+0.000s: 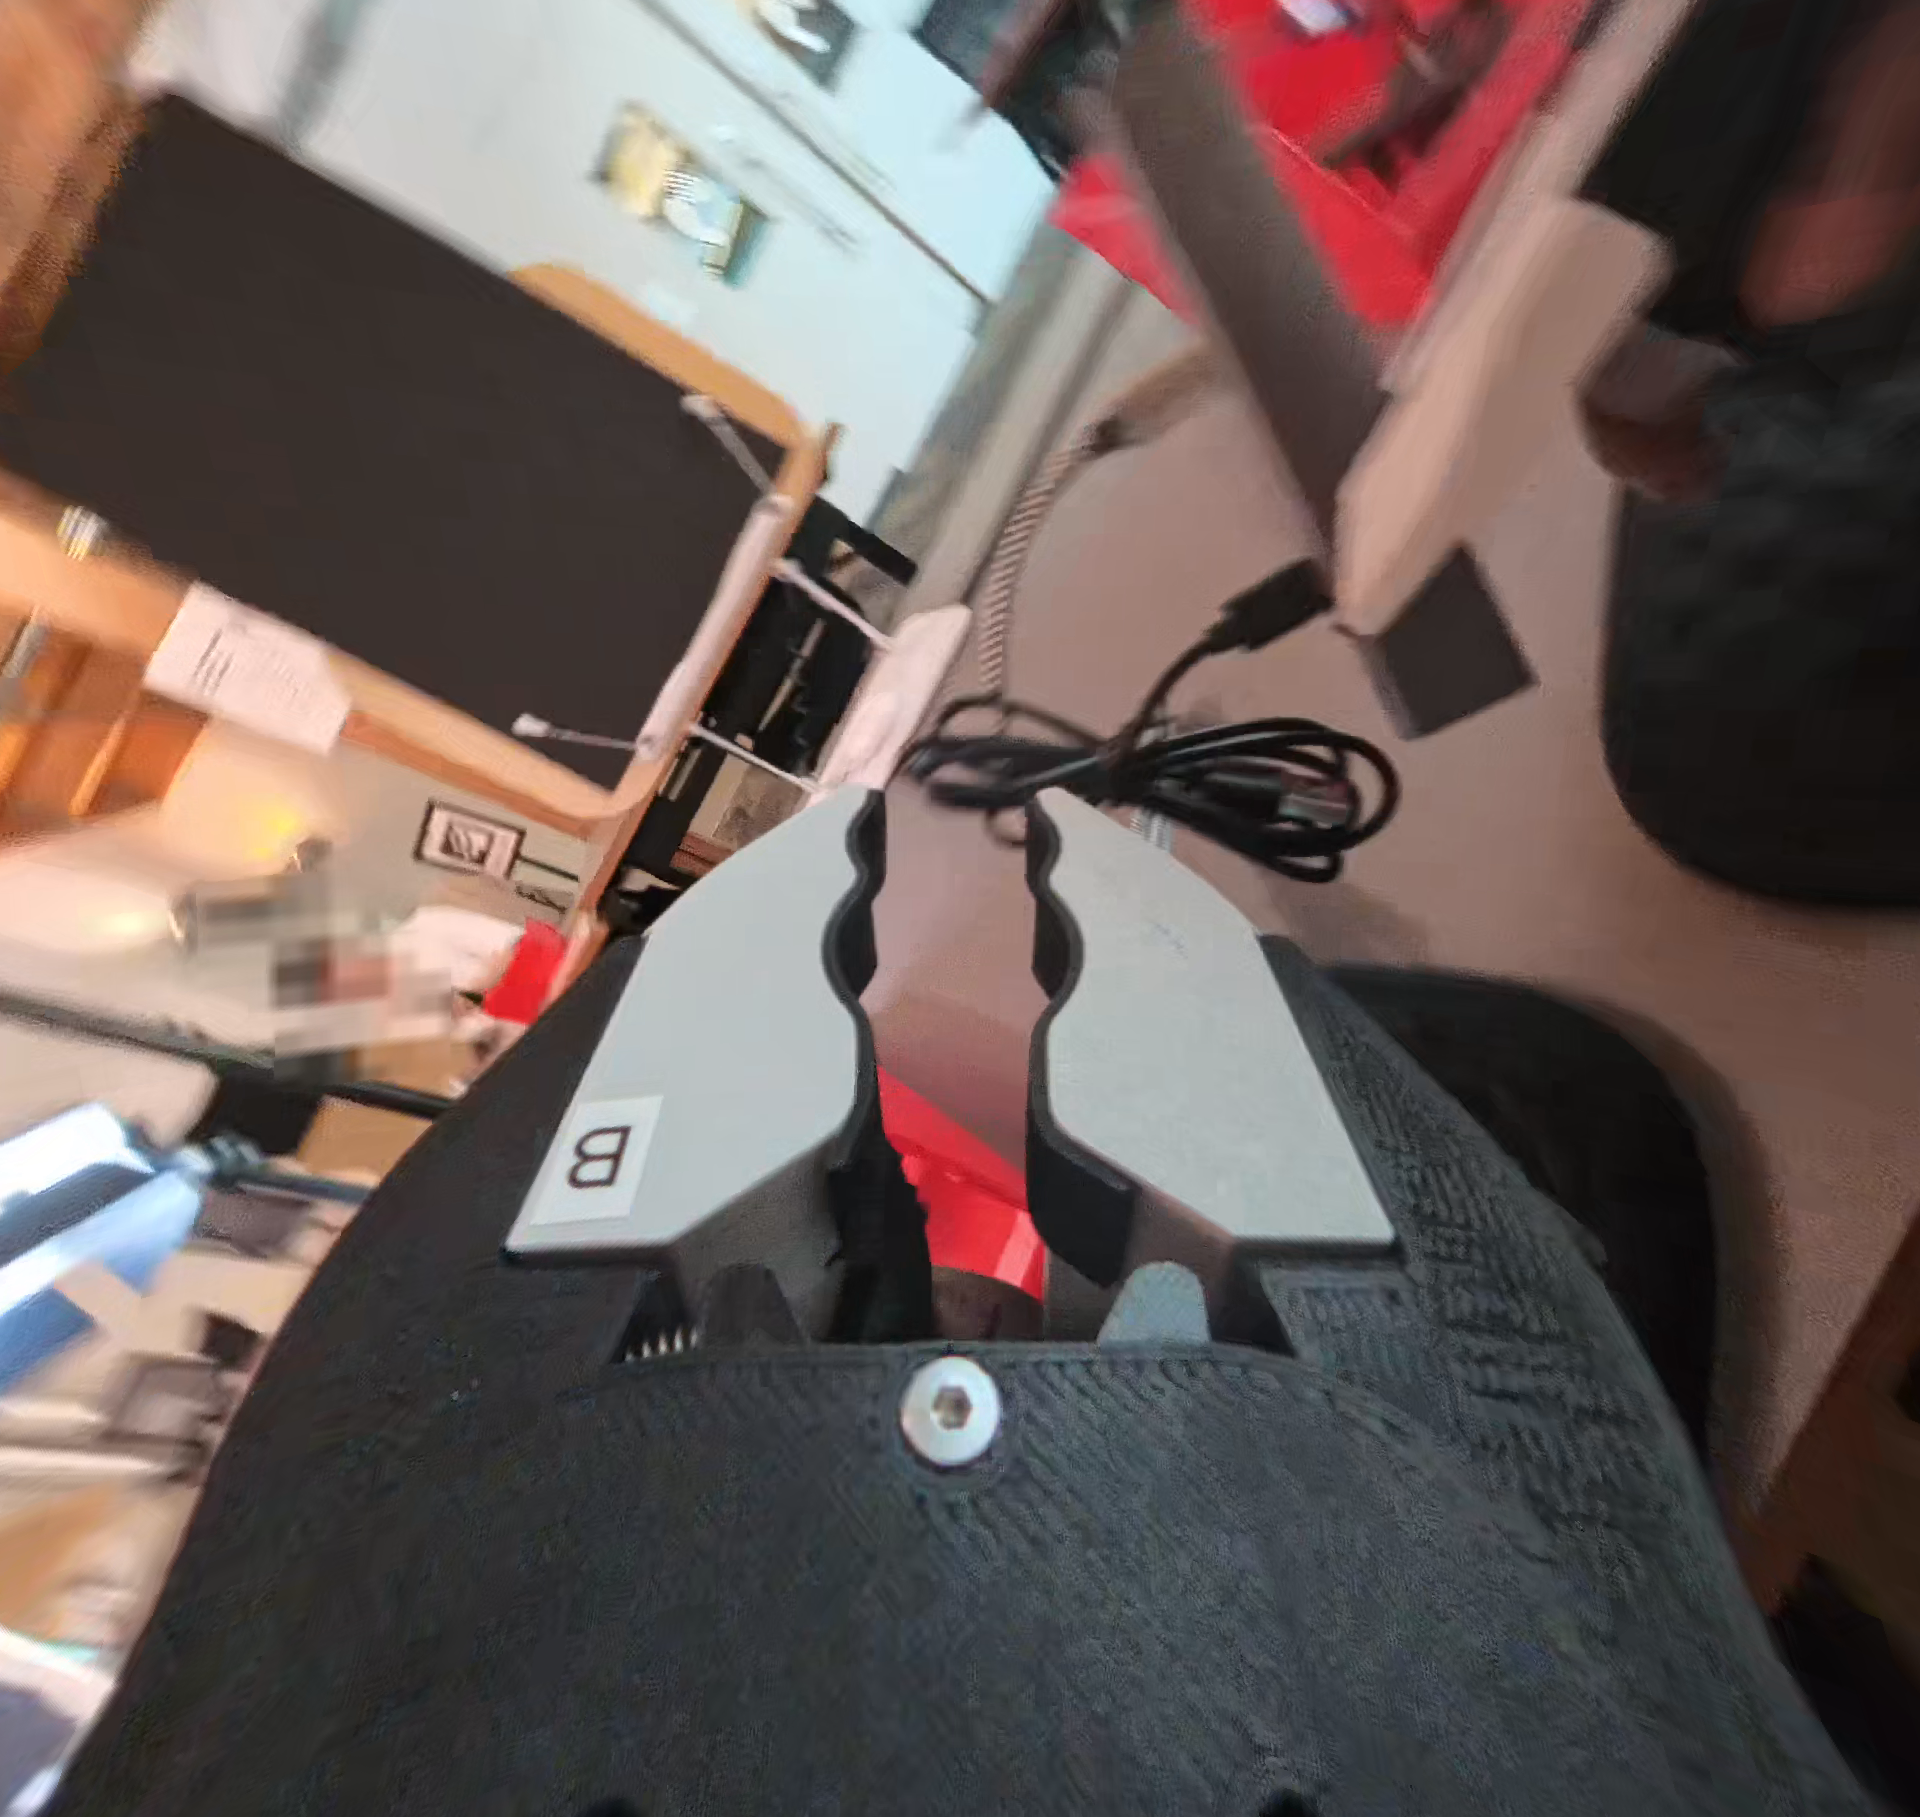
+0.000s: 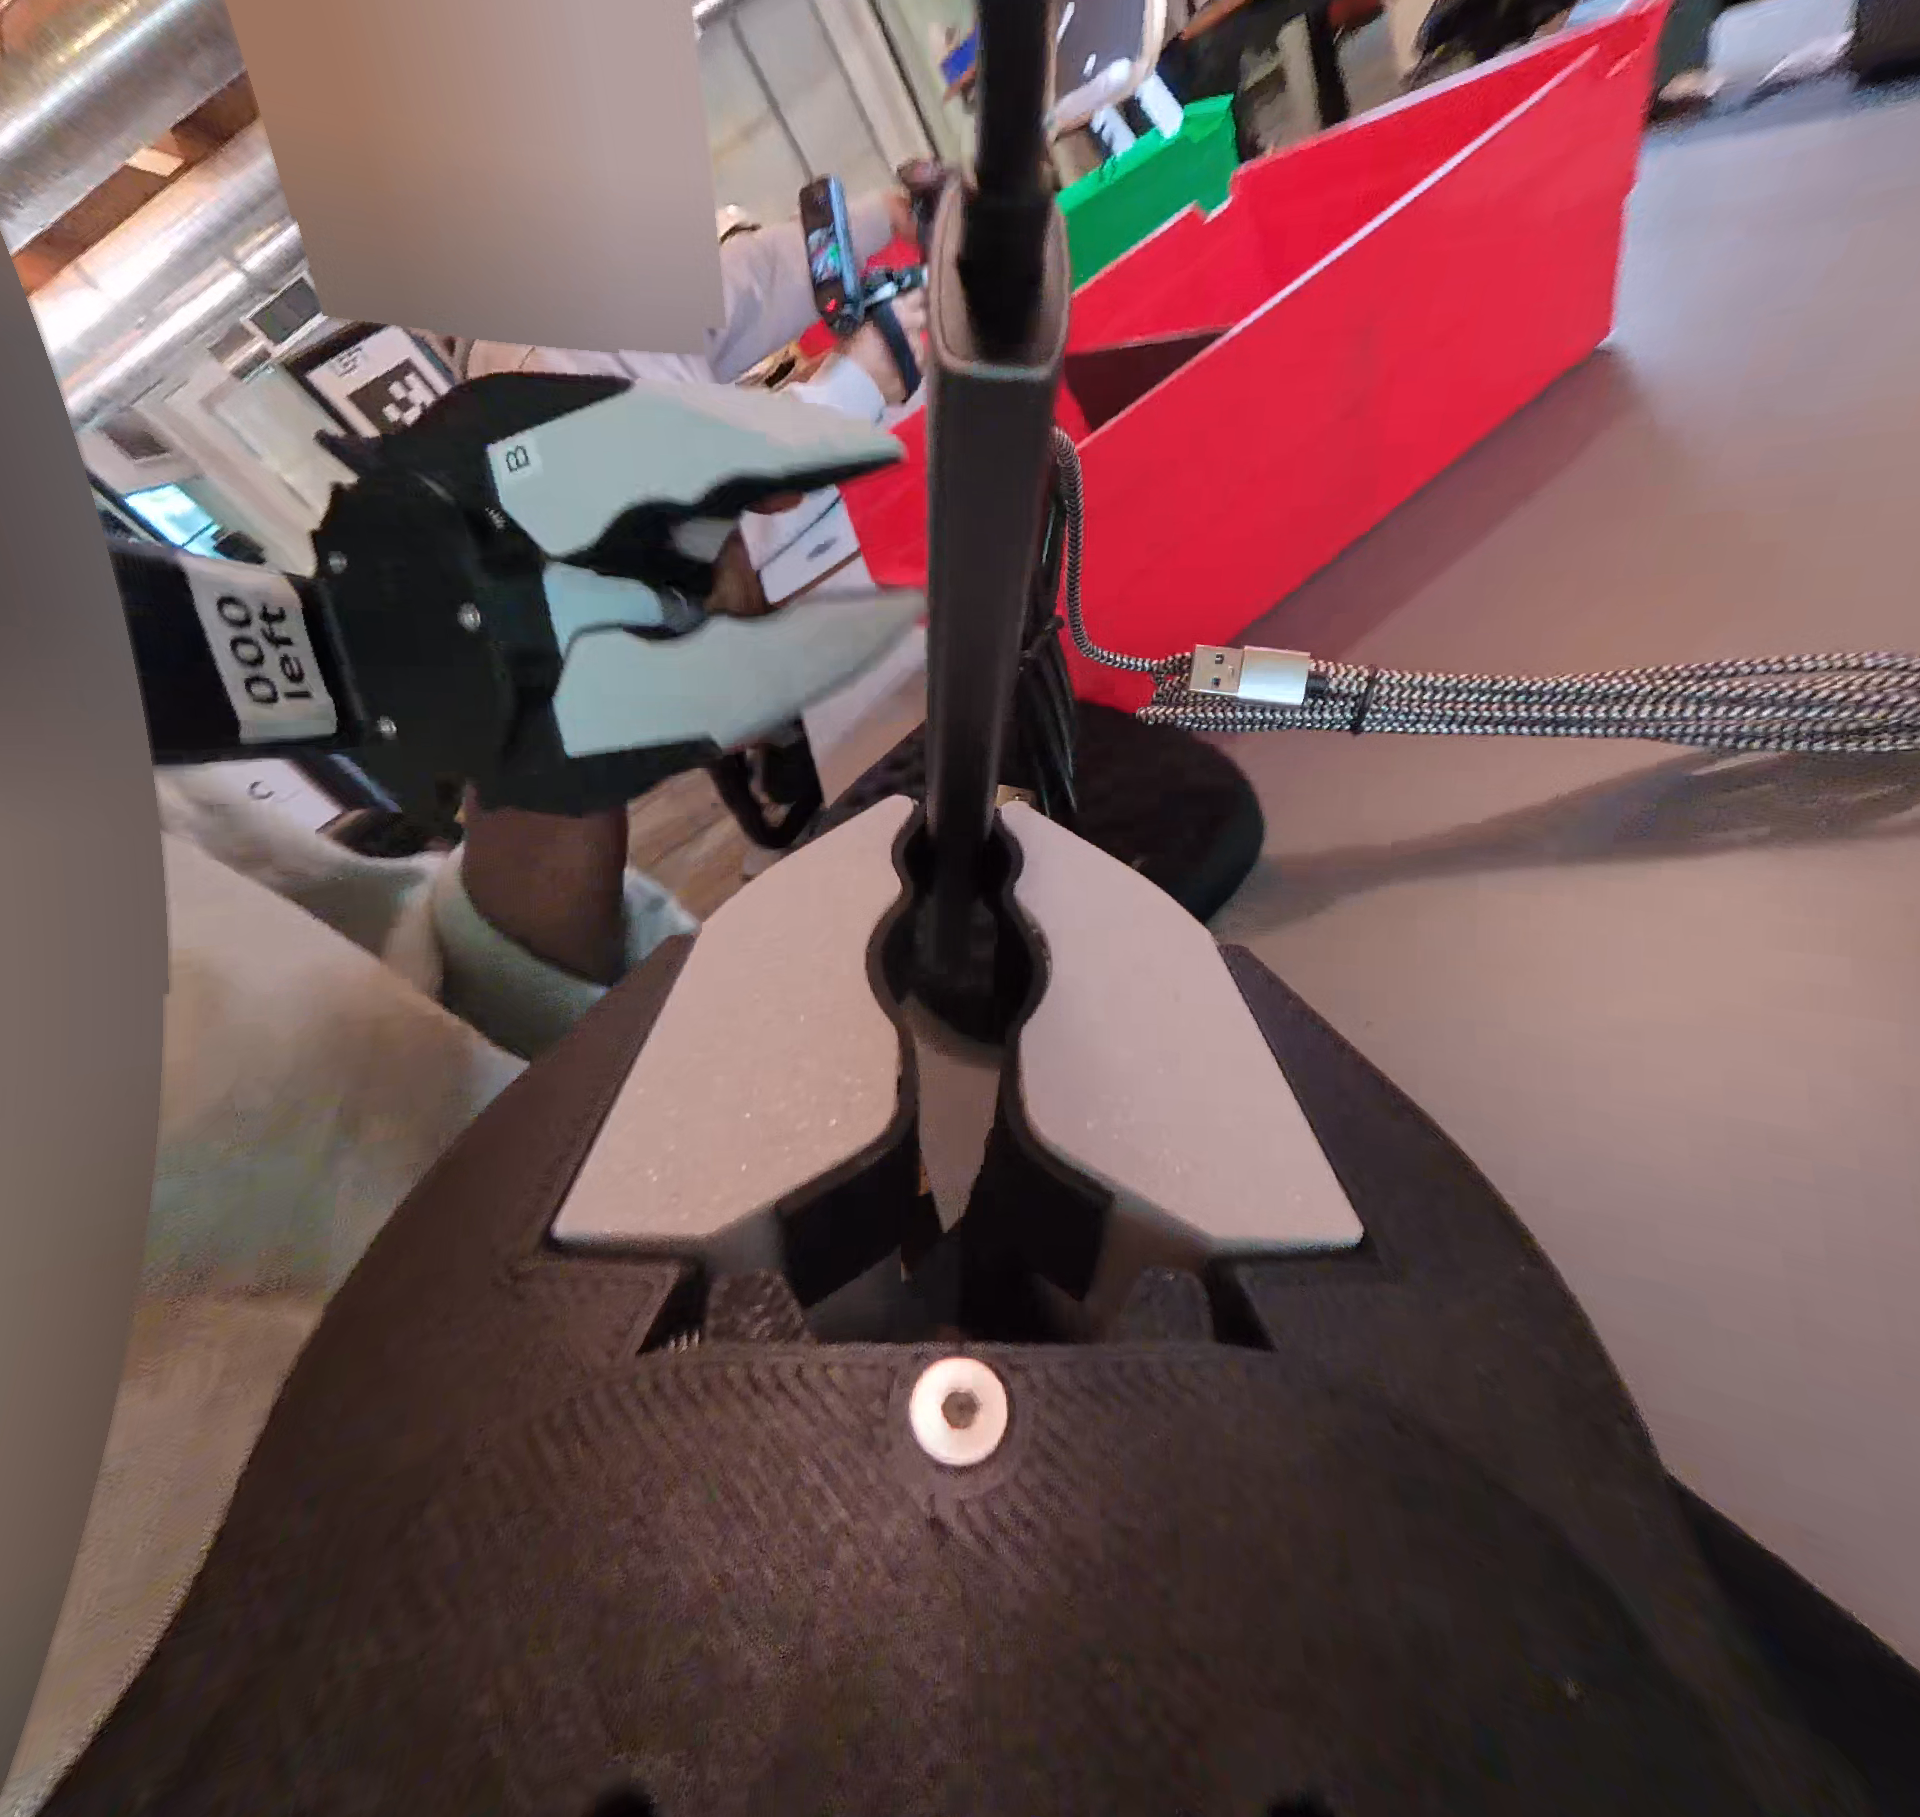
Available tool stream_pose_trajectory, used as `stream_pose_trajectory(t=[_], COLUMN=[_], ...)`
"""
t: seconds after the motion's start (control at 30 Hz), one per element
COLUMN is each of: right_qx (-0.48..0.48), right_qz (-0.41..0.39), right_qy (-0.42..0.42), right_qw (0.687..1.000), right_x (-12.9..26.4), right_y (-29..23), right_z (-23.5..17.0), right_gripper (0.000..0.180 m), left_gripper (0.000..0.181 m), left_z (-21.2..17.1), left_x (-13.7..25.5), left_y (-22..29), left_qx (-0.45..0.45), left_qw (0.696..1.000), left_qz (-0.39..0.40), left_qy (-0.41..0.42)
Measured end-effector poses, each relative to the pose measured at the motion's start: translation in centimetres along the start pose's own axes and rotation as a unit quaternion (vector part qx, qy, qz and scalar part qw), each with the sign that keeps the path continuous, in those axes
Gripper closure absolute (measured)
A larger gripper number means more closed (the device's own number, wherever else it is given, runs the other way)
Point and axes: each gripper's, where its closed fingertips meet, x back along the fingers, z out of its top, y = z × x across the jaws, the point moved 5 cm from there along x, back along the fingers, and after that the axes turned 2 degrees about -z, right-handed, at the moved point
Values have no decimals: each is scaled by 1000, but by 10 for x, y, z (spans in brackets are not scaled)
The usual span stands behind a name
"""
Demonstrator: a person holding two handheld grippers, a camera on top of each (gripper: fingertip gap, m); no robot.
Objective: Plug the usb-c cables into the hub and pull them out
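Right gripper (image 2: 956,832) was clenched on the dark hub (image 2: 987,562), which stood upright between its fingers with a black cord leaving its top. Left gripper (image 1: 954,822) was released, jaws apart, nothing between them; it sat just left of the hub, level with its middle. Right of the hub, a braided cable bundle (image 2: 1558,702) with a silver plug lay on the grey table (image 2: 1558,1040). Behind the hub stood a red bin (image 2: 1351,313). Left wrist view was motion-blurred: a coiled black cable (image 1: 1195,770) on the tabletop, office room beyond.
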Motion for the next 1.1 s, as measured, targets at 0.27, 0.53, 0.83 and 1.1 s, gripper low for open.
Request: stream_pose_trajectory(t=[0.27, 0.53, 0.83, 1.1], right_qx=[66, 157, 246, 176], right_qz=[-44, -73, -218, -485], right_qy=[86, 200, 300, 141], right_qw=[993, 965, 895, 845], right_x=[34, 92, 184, 237], right_y=[-7, -26, -38, 49], right_z=[39, 133, 218, 180], right_gripper=[170, 171, 171, 170], left_gripper=[143, 135, 139, 142], left_z=[-15, -26, -26, -22], left_x=[15, -7, 1, 1], left_y=[-9, 3, 4, 7], left_qx=[451, 510, 495, 475], left_qw=[843, 798, 794, 808], left_qz=[-33, -75, -63, -60], left_qy=[292, 313, 348, 343])
